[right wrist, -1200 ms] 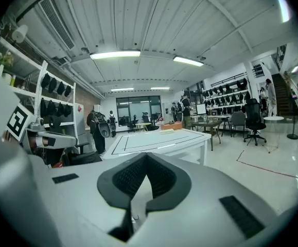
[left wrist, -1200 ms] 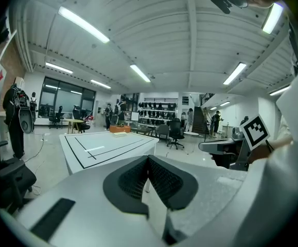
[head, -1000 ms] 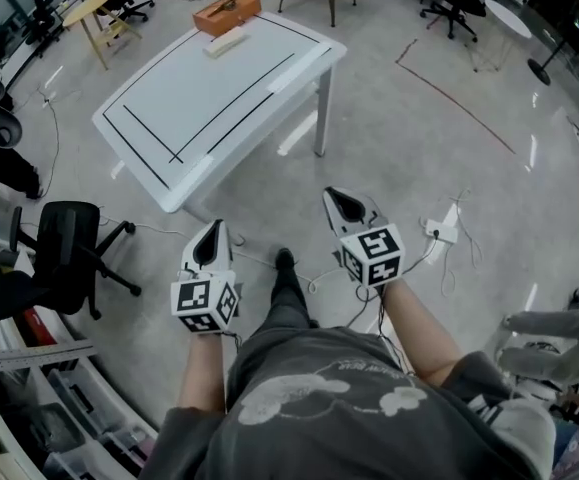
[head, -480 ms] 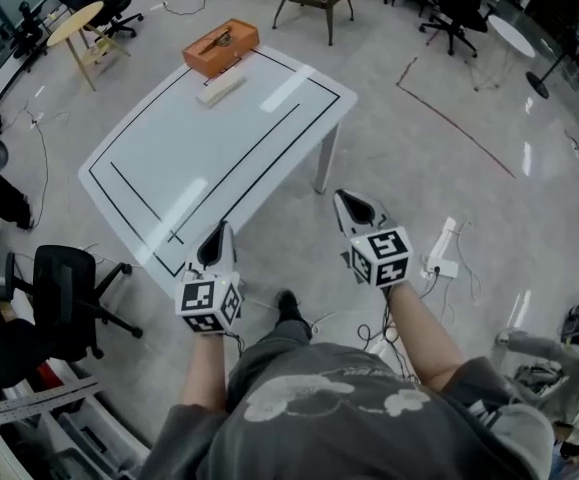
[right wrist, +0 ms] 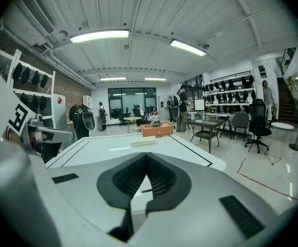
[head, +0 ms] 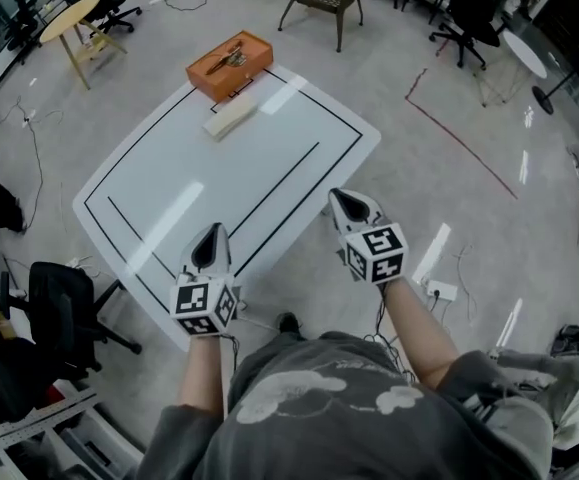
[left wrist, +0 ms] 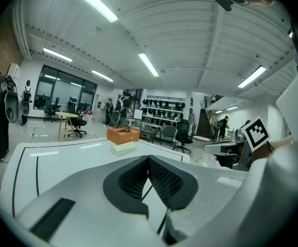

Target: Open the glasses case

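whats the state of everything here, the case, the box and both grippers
glasses case, closed, lying flat on the table, untouched
orange box, at the table's far edge, small dark item on top
left gripper, shut, empty
right gripper, shut, empty

I'm looking down on a white surface (head: 219,183) ruled with black lines, standing on a glossy grey floor (head: 449,198) crossed by red tape (head: 459,138). A black office chair (head: 64,293) stands at the left, a round wooden table (head: 69,13) farther off. Ceiling strip lights (right wrist: 100,35) glow, and big windows (right wrist: 130,99) fill the far wall.
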`<state>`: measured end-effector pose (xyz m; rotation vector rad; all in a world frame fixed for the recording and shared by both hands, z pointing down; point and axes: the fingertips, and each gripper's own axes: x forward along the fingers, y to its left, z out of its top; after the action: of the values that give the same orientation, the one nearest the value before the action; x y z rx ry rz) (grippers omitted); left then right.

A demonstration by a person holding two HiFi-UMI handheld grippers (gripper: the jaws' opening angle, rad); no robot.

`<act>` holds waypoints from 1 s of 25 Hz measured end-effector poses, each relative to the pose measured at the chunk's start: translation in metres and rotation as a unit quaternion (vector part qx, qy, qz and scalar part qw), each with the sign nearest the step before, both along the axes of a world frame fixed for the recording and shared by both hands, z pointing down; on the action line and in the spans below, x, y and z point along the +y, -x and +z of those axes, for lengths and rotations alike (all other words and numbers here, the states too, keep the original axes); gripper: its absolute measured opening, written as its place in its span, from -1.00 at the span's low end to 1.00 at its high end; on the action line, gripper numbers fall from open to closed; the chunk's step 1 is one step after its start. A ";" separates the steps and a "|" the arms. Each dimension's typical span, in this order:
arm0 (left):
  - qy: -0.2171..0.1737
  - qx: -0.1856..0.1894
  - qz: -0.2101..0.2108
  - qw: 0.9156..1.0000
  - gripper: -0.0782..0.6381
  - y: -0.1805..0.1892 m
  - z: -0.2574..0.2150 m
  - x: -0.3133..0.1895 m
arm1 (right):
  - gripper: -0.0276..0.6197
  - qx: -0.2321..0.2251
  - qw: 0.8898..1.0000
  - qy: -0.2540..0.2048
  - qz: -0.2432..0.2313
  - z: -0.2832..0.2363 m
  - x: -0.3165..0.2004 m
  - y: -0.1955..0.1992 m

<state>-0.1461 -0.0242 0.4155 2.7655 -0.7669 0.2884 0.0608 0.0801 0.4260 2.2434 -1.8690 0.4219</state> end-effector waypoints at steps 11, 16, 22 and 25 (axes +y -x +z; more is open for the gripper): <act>-0.004 -0.024 -0.067 0.997 -0.78 -0.032 0.012 -0.056 | -0.91 -0.021 0.998 -0.013 -0.060 0.013 -0.092 -0.058; 0.002 -0.038 -0.140 0.989 -0.78 -0.054 0.015 -0.086 | -0.91 -0.021 0.990 -0.016 -0.140 0.014 -0.166 -0.093; 0.016 -0.065 -0.211 0.975 -0.78 -0.085 0.024 -0.115 | -0.91 0.001 0.972 0.003 -0.234 0.016 -0.238 -0.118; 0.032 -0.063 -0.237 0.969 -0.78 -0.100 0.032 -0.130 | -0.91 0.007 0.960 0.022 -0.277 0.021 -0.265 -0.123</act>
<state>-0.0458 -0.1547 0.4474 2.4217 -1.3875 0.3831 0.1836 -0.1853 0.4472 1.5803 -2.3288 0.3414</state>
